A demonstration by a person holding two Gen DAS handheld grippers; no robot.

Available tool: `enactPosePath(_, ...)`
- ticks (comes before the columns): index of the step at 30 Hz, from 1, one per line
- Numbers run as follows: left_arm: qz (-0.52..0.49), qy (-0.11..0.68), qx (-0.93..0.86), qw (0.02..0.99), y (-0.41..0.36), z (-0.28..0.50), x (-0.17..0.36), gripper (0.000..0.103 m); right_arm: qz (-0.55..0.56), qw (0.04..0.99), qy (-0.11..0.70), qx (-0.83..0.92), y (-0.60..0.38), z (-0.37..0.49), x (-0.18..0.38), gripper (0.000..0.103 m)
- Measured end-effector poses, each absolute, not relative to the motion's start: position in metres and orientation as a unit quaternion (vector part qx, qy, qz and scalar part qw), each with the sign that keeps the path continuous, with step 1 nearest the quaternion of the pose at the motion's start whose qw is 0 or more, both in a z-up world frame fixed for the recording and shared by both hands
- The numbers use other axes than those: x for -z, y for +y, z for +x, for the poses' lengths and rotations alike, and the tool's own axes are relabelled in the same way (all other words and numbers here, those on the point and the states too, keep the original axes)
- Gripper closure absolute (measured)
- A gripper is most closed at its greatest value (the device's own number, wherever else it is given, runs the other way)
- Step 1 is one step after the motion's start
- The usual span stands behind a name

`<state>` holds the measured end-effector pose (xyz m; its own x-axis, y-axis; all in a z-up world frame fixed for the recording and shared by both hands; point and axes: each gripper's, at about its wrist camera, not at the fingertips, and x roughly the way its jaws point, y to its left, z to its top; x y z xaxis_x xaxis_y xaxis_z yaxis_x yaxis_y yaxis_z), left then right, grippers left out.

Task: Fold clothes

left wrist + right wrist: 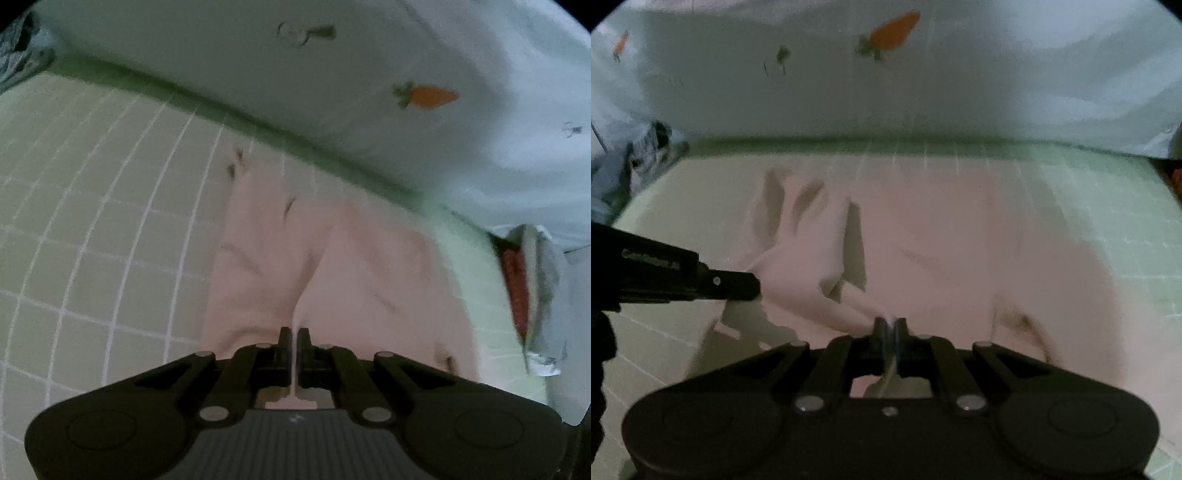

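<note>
A pale pink garment (332, 266) lies on a green cutting mat with a white grid (92, 240). My left gripper (294, 332) is shut on the pink garment's near edge, a thin fold pinched between its black fingers. In the right wrist view the same pink garment (942, 240) spreads wide over the mat. My right gripper (890, 323) is shut on a raised fold of it. The left gripper (753, 286) comes in from the left there, its tip clamped on the cloth, and the fabric is drawn up in a ridge between the two grippers.
A white sheet printed with orange carrots (428, 96) hangs behind the mat's far edge, also seen in the right wrist view (894, 29). Crumpled grey cloth (624, 166) lies at the far left. A red and grey item (521, 288) sits at the mat's right edge.
</note>
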<state>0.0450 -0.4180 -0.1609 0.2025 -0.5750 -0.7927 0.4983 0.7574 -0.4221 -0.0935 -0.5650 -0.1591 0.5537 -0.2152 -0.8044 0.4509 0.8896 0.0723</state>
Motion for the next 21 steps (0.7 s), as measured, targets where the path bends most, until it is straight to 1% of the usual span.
enactPosePath(2, -0.021, 0.522, 0.349, 0.778, -0.421, 0.041, 0.158, 0.097, 0.131, 0.868, 0.441, 0.189, -0.565, -0.092, 0.163, 0.095)
enactPosePath(3, -0.016, 0.519, 0.350, 0.780, -0.421, 0.040, 0.155, 0.095, 0.129, 0.867, 0.441, 0.191, -0.565, -0.093, 0.162, 0.091)
enactPosePath(4, -0.012, 0.514, 0.349, 0.783, -0.420, 0.040, 0.152, 0.092, 0.129, 0.867, 0.440, 0.194, -0.565, -0.095, 0.161, 0.086)
enactPosePath(5, -0.009, 0.510, 0.346, 0.787, -0.418, 0.039, 0.148, 0.084, 0.131, 0.868, 0.437, 0.198, -0.564, -0.095, 0.159, 0.074)
enactPosePath(6, -0.005, 0.506, 0.342, 0.792, -0.416, 0.038, 0.144, 0.078, 0.134, 0.868, 0.433, 0.202, -0.564, -0.096, 0.158, 0.068)
enactPosePath(7, -0.002, 0.501, 0.338, 0.796, -0.413, 0.038, 0.140, 0.066, 0.139, 0.868, 0.429, 0.208, -0.566, -0.100, 0.155, 0.061)
enactPosePath(8, 0.003, 0.498, 0.328, 0.803, -0.410, 0.035, 0.136, 0.052, 0.143, 0.868, 0.425, 0.213, -0.568, -0.105, 0.152, 0.054)
enactPosePath(9, 0.009, 0.495, 0.316, 0.809, -0.407, 0.032, 0.132, 0.042, 0.148, 0.868, 0.422, 0.214, -0.570, -0.112, 0.149, 0.044)
enactPosePath(10, 0.015, 0.492, 0.303, 0.816, -0.404, 0.029, 0.128, 0.029, 0.153, 0.869, 0.418, 0.216, -0.571, -0.118, 0.145, 0.038)
enactPosePath(12, 0.027, 0.488, 0.281, 0.826, -0.396, 0.021, 0.121, 0.028, 0.161, 0.873, 0.404, 0.221, -0.572, -0.132, 0.138, 0.018)
enactPosePath(13, 0.034, 0.489, 0.271, 0.828, -0.392, 0.016, 0.118, 0.027, 0.163, 0.875, 0.396, 0.225, -0.571, -0.142, 0.135, 0.014)
enactPosePath(15, 0.042, 0.487, 0.258, 0.833, -0.380, 0.002, 0.113, 0.026, 0.167, 0.879, 0.383, 0.229, -0.568, -0.161, 0.130, 0.000)
enactPosePath(17, 0.042, 0.487, 0.251, 0.835, -0.368, -0.015, 0.111, 0.023, 0.169, 0.883, 0.373, 0.231, -0.565, -0.181, 0.126, 0.000)
enactPosePath(21, 0.045, 0.497, 0.238, 0.833, -0.352, -0.050, 0.111, 0.023, 0.176, 0.883, 0.358, 0.247, -0.566, -0.224, 0.125, 0.000)
